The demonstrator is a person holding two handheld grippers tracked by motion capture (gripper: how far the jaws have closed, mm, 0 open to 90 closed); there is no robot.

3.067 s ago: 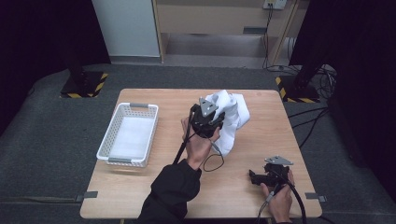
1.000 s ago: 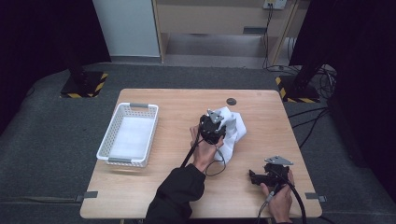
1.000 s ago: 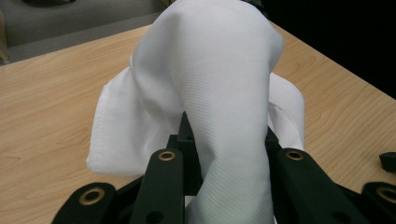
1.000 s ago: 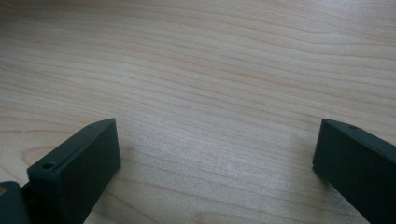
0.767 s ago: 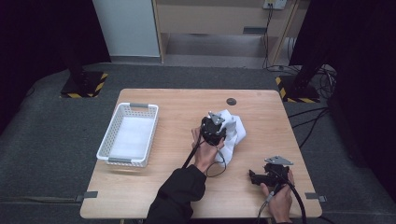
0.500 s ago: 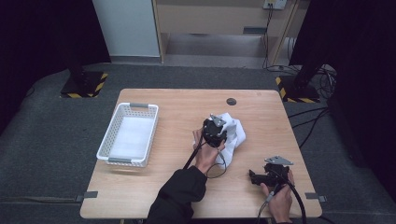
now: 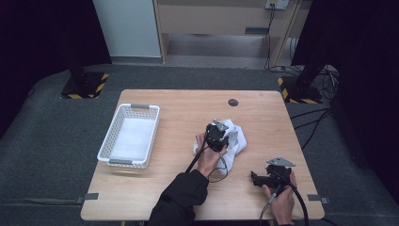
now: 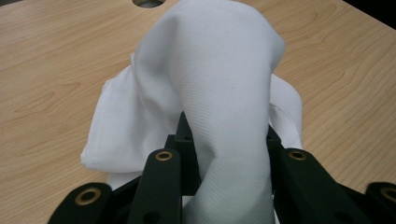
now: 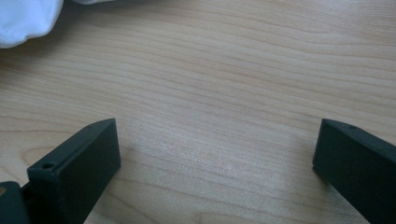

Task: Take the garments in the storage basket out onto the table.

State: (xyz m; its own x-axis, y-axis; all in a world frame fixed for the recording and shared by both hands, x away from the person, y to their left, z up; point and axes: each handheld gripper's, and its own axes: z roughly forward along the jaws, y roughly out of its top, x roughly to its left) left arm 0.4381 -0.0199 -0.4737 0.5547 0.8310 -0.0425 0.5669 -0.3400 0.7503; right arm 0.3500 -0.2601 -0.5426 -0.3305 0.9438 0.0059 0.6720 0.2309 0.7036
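In the high view, nearest the bottom edge at lower right, the right gripper [image 7: 259,179] rested low over the bare worktop [image 7: 179,113], gripped by the person's right hand [image 7: 282,202]. Its own view showed its jaws spread wide apart with nothing between them, only wood grain, and a corner of white fabric at the upper left of that frame.

A little farther up, near the middle of the high view, the left gripper [image 7: 217,137] sat over the white cloth [image 7: 235,141], held by the left hand [image 7: 207,157], whose dark sleeve [image 7: 181,197] came in from the bottom edge. In the left gripper view the jaws were pinching a thick fold of the cloth [image 8: 219,84], which rose from between them in a rounded hump and draped down onto the wood beyond; the rest lay crumpled on the worktop just right of centre.

Farther left stood a white plastic basket [image 7: 110,148], well apart from the cloth, with something pale lying flat in its bottom. Farthest off, near the upper middle of the worktop, was a small dark round hole [image 7: 233,102].

The step in hand looked like gathering or folding the cloth with one gripper while the other waited. The next move would probably call for the right gripper to come over and take a free edge or corner so the fabric could be spread or folded, or for the left to carry the bundle across to the basket, lifting high enough that no trailing hem dragged.
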